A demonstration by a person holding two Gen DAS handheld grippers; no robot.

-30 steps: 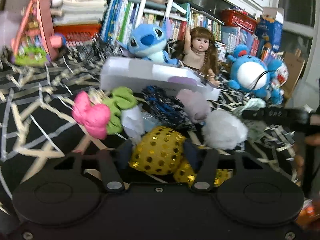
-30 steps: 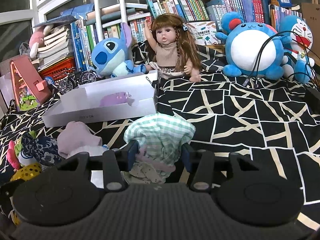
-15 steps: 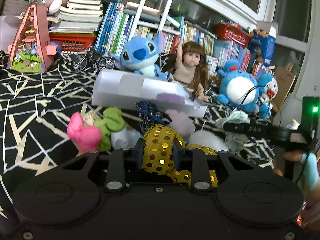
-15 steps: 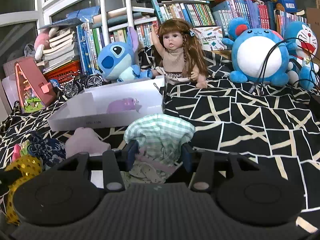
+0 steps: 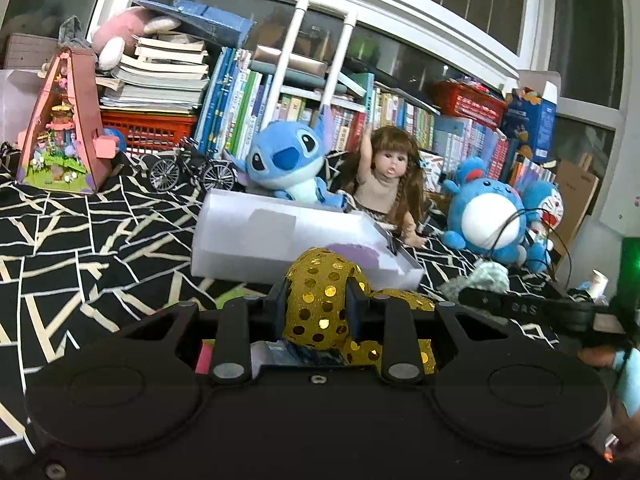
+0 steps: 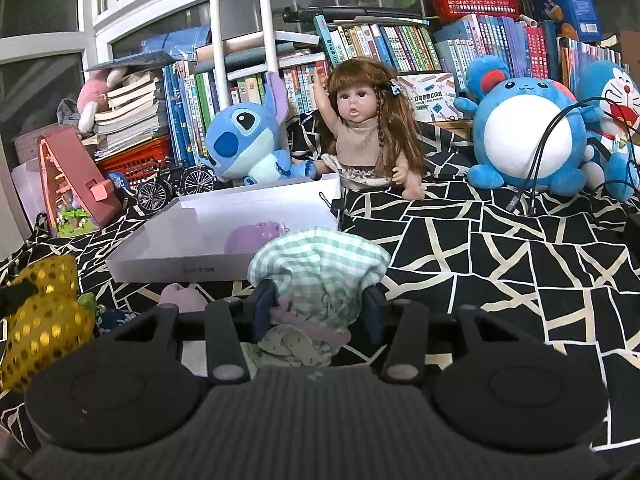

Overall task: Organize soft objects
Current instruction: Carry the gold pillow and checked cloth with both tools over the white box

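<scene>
The left tool [image 5: 316, 300] has just clamped down on the gold sequined pouch [image 5: 320, 292] and lifted it off the heap on the black-and-white patterned cloth [image 5: 80, 232]; a second ago its jaws were still spread around the pouch down among the other soft bits. Now the pouch hangs pinched between the pads, up in front of the white box [image 5: 256, 236]. The right tool [image 6: 318, 306] has barely stirred, pinching the green checked cloth bundle [image 6: 320, 268] just short of that same box [image 6: 224, 236], where a purple soft toy [image 6: 256, 234] already lies. I'd say both pieces are ready to go into the box next, with a pinkish soft piece [image 6: 180, 298] left on the cloth.
</scene>
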